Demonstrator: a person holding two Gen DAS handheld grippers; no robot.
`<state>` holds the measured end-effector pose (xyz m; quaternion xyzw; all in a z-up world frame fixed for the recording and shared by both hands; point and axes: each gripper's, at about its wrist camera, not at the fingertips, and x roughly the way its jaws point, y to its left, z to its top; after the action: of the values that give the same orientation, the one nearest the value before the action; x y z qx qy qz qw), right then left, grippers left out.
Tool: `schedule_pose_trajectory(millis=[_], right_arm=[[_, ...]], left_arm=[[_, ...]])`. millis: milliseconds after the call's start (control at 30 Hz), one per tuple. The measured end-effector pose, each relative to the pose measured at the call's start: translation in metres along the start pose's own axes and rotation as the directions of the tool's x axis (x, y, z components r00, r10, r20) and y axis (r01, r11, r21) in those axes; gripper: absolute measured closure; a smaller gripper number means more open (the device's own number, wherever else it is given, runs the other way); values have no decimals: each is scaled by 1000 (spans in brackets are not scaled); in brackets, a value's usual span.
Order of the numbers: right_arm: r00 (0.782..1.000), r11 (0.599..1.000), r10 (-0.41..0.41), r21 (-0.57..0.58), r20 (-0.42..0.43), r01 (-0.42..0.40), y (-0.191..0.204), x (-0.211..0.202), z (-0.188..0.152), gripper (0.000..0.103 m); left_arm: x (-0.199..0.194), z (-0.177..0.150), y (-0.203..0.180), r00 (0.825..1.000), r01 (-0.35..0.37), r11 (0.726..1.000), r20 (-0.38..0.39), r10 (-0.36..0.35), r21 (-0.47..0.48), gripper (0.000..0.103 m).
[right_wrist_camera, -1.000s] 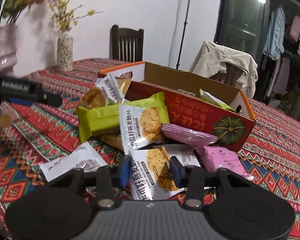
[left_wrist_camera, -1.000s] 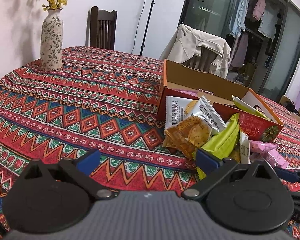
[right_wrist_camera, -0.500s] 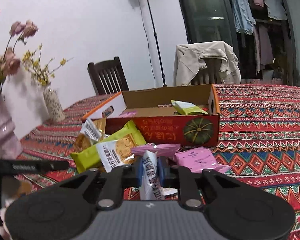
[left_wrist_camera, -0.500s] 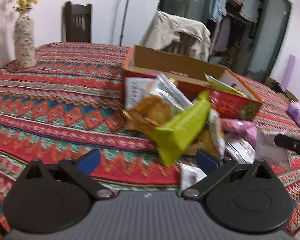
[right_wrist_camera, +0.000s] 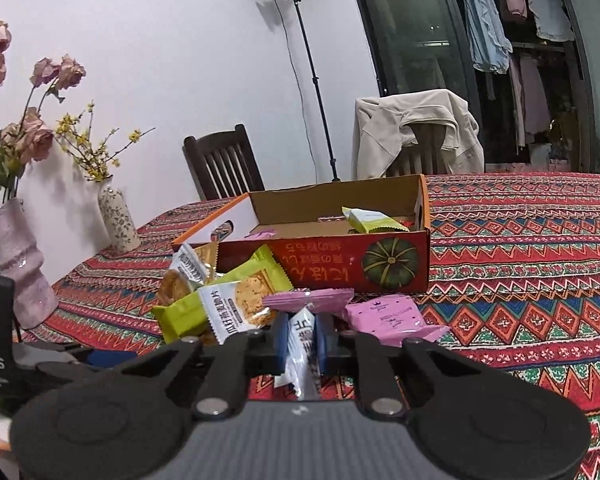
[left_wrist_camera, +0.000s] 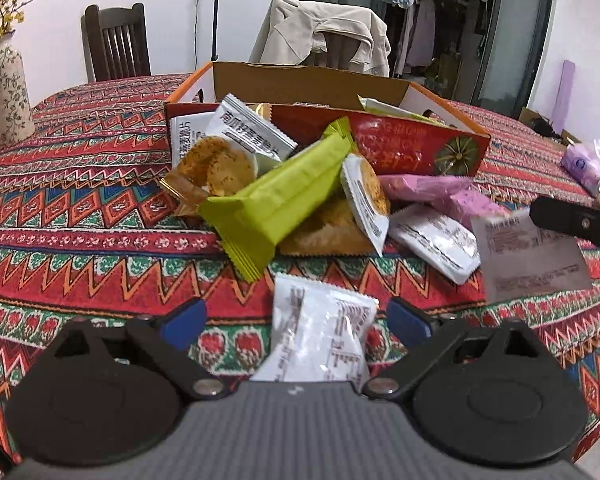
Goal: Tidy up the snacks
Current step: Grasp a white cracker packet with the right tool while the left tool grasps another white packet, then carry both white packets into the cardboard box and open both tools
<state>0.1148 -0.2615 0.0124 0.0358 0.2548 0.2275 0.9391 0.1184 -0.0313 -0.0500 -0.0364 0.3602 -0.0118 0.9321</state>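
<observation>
A pile of snack packets lies on the patterned tablecloth in front of an open red cardboard box (left_wrist_camera: 420, 148) (right_wrist_camera: 340, 264). Topmost is a long green packet (left_wrist_camera: 284, 200), with pink packets (left_wrist_camera: 428, 188) to its right. My left gripper (left_wrist_camera: 296, 320) hangs low over the cloth, its jaws closing. A white snack packet (left_wrist_camera: 320, 336) lies between its blue pads, which stand apart from it. My right gripper (right_wrist_camera: 302, 332) is shut on another white packet (right_wrist_camera: 300, 360), held upright above the cloth. In the left wrist view that packet (left_wrist_camera: 532, 252) hangs from the right gripper's finger (left_wrist_camera: 576, 224).
A patterned vase (left_wrist_camera: 8, 88) and a pink vase (right_wrist_camera: 12, 264) stand at the table's left. Behind the table are a dark wooden chair (right_wrist_camera: 224, 164), a chair draped with a beige jacket (right_wrist_camera: 416, 128) and a light stand (right_wrist_camera: 308, 64). A purple pack (left_wrist_camera: 584, 164) lies far right.
My left gripper has swung right and down to the pile, and a white packet now lies between its jaws. My right gripper has shut on a white packet and lifted it.
</observation>
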Motion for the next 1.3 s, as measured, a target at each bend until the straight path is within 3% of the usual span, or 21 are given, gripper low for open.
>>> schedule_pose_trajectory(millis=[100,167,467,667,1100,1300], right_arm=[[1000,1000,10,3,-3,-10,-1,1,-2,89],[1000,1000,13,4,-4,-13,-1,0,-3,89],[1000,1000,15,-4,17,-15,1,-6,-3,90],[999,1000,3,-11,49,-3,3,-12,4,90],[990,1000,-13,-12,138,15,0,4,55,90],[989,999,-32,-13,143,34,-1,30,92,91]], left_arm=[[-1,-4,-5,1000,-17,1000,2,17,18,27],[-4,-5,-6,1000,-12,999,13,12,30,54],[-25,1,-3,996,29,999,83,-32,32,58],[-46,14,0,984,55,997,165,-62,49,58],[-45,92,7,955,36,998,293,-48,46,58],[-26,134,7,957,2,999,290,-15,46,58]])
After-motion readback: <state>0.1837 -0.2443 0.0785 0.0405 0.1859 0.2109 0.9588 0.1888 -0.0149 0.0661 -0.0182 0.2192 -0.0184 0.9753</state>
